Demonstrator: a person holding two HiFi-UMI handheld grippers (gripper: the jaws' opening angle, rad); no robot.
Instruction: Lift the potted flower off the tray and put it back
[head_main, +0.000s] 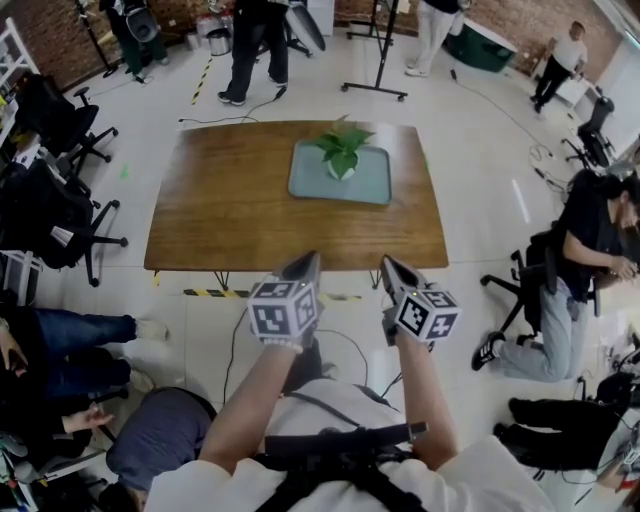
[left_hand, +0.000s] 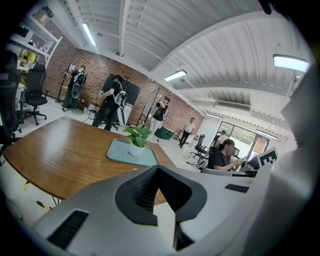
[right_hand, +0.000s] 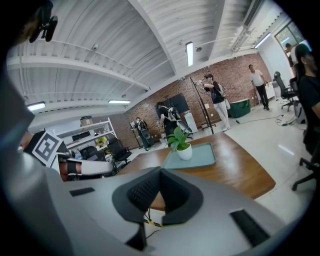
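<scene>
The potted flower (head_main: 342, 155) stands upright on the tray (head_main: 372, 184), about at its middle: a small white pot with broad green leaves spreading wider than its rim. Its long axis is vertical. The pale grey-green tray lies flat on the wooden table (head_main: 230, 215), its long side running across the head view.

Both tools hang well short of the tray on the person's side, past the table's near edge, and both point toward the tray. The flower lies straight ahead of them, between their lines. The left hand-held gripper (head_main: 308, 260) has its jaws together with nothing between them, and so does the right hand-held gripper (head_main: 389, 265). Neither looks clearly nearer to the tray; the left may be, by a little. The jaws would have to part before any grasp on the pot.
</scene>
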